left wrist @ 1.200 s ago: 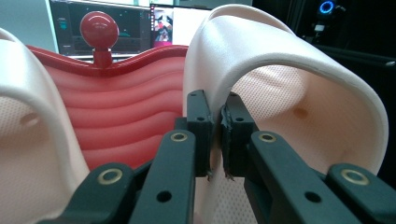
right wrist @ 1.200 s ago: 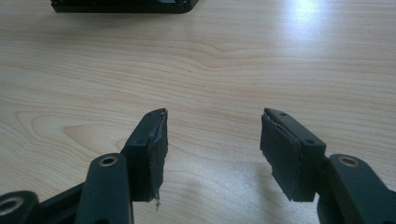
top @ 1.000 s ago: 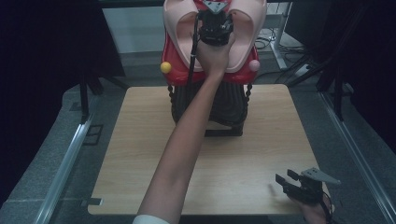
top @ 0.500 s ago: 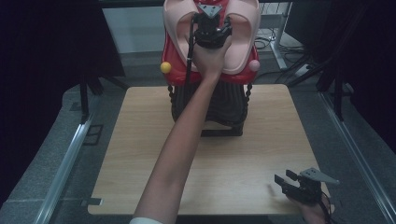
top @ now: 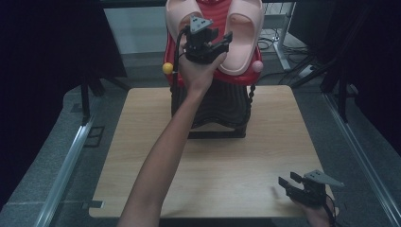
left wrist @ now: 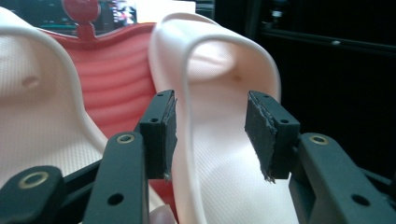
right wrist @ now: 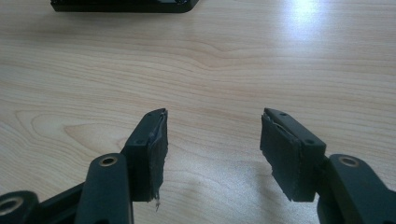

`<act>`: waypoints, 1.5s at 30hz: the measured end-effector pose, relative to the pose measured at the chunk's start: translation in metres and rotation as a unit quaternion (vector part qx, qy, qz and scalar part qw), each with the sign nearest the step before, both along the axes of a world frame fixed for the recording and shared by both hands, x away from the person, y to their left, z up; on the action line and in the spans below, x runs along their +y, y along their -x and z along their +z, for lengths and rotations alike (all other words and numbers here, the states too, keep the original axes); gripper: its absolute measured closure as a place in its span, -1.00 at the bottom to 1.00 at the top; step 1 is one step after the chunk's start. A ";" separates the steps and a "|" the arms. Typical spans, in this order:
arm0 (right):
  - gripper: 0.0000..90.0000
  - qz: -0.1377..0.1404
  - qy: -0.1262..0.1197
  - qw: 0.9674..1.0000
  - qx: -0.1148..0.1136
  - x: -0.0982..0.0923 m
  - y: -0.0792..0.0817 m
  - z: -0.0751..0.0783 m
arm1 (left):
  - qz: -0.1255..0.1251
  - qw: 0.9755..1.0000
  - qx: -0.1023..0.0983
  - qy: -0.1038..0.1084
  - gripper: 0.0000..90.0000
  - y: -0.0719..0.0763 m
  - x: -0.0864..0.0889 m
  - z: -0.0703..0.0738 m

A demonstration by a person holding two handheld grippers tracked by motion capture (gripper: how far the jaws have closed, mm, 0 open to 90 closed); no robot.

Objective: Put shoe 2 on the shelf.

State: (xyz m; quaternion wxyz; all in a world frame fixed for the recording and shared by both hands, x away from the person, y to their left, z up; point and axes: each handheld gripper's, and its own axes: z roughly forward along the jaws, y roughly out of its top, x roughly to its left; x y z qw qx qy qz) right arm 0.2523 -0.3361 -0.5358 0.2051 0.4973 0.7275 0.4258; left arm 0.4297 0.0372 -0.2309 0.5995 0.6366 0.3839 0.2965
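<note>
High view: your left claw (top: 218,43) sits up at the pink slippers on the red rack (top: 236,78), jaws just been opening, about half spread, nothing gripped. Right slipper (top: 242,35) runs lengthwise away from you, just beside the claw. Left gripper view: jaws straddle that slipper's near rim (left wrist: 187,93), pads not pressing. Right gripper view: your right claw (right wrist: 212,149) is wide open, empty, low over the desk (right wrist: 233,60).

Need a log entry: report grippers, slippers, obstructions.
Left gripper just opened, astride right slipper's edge, not gripping. Right gripper open over table. No obstruction seen.
</note>
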 end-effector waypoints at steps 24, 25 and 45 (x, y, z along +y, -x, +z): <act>-0.08 0.006 0.013 1.000 0.001 0.009 0.000 -0.002 | -0.096 0.995 0.013 -0.019 0.17 0.099 0.066 -0.089; -0.08 0.007 0.014 1.000 0.001 0.009 0.000 -0.002 | -0.097 0.995 0.014 -0.017 0.17 0.103 0.069 -0.094; -0.08 0.008 0.015 1.000 0.004 0.009 -0.001 -0.002 | -0.087 0.990 0.097 -0.045 0.12 0.162 0.121 -0.218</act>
